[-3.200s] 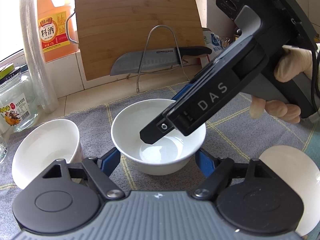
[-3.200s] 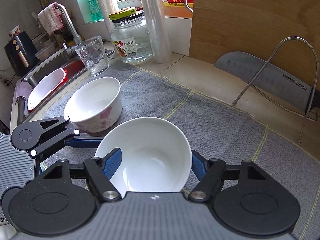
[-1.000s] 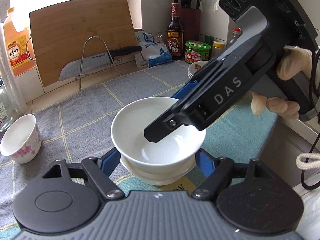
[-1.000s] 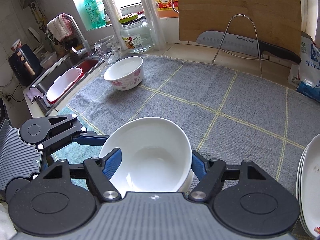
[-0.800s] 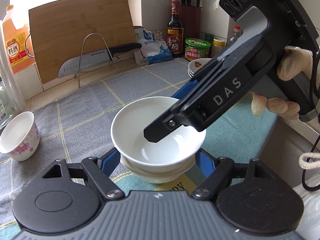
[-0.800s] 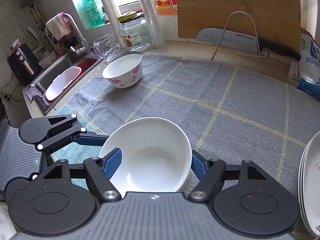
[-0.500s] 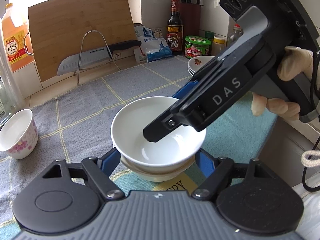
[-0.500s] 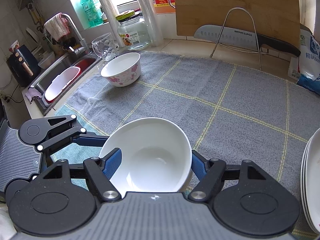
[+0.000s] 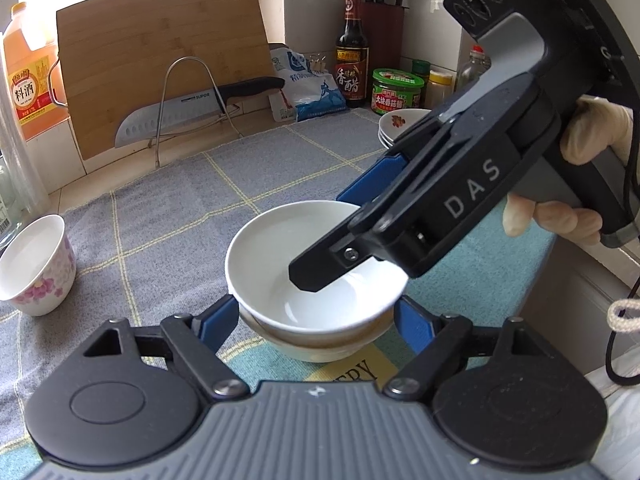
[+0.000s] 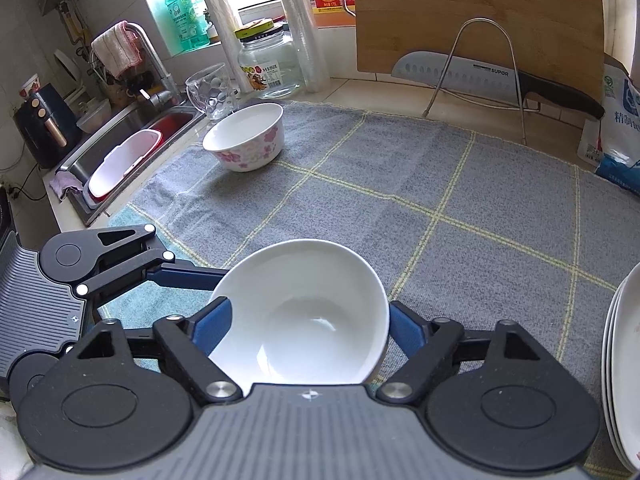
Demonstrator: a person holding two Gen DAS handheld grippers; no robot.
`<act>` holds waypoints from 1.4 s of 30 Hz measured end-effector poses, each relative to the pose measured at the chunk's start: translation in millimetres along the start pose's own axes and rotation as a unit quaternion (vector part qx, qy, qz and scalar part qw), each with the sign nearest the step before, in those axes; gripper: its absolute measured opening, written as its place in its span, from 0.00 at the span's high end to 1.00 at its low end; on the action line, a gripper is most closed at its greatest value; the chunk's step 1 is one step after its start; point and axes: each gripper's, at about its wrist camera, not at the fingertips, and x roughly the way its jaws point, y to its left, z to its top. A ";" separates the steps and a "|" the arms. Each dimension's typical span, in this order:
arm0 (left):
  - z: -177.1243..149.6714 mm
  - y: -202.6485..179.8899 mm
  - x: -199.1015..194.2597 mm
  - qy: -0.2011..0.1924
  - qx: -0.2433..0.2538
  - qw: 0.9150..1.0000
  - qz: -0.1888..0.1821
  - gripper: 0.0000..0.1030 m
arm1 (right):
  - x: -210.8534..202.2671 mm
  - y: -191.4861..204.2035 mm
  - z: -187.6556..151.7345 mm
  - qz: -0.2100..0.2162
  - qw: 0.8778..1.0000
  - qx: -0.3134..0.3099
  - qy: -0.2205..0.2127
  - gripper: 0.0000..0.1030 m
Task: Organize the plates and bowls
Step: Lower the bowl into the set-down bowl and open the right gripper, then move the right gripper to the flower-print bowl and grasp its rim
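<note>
A plain white bowl [image 9: 280, 264] sits nested on top of another white bowl [image 9: 320, 350] near the counter's front edge. My left gripper [image 9: 316, 312] and my right gripper [image 10: 308, 320] each clamp the top bowl [image 10: 304, 312] between their blue fingers, from two sides. The right gripper's body crosses over the bowl in the left wrist view. A flowered bowl [image 9: 34, 264] stands upright on the grey mat at the left; it also shows in the right wrist view [image 10: 246, 142]. A stack of plates [image 9: 394, 128] sits at the right; its edge also shows in the right wrist view [image 10: 624, 364].
A grey checked mat [image 10: 440, 200] covers the counter. A cutting board [image 9: 160, 52] and knife on a wire stand [image 9: 192, 100] are at the back. Bottles, jars and a salt bag [image 9: 308, 88] stand at the back right. A sink [image 10: 132, 148] lies to the left.
Both grippers carried the white bowl from beside the flowered bowl to the right and front, and it has come down onto a second white bowl; in the last second it has barely moved.
</note>
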 end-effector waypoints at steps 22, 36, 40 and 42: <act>-5.6 27.1 -31.8 -0.029 0.007 0.999 0.030 0.07 | 2.2 22.1 27.3 -0.023 0.999 -0.031 -0.036 0.00; -20.0 111.6 -35.0 -0.032 -0.052 0.989 0.138 0.07 | 35.2 64.9 77.4 -0.017 0.995 -0.091 -0.030 0.00; -22.5 139.4 -24.0 -0.029 -0.066 0.983 0.168 0.07 | 47.6 71.8 99.8 -0.015 0.994 -0.102 -0.027 0.00; -23.6 151.2 -17.4 -0.026 -0.066 0.982 0.178 0.07 | 55.4 74.4 112.1 -0.011 0.994 -0.107 -0.027 0.00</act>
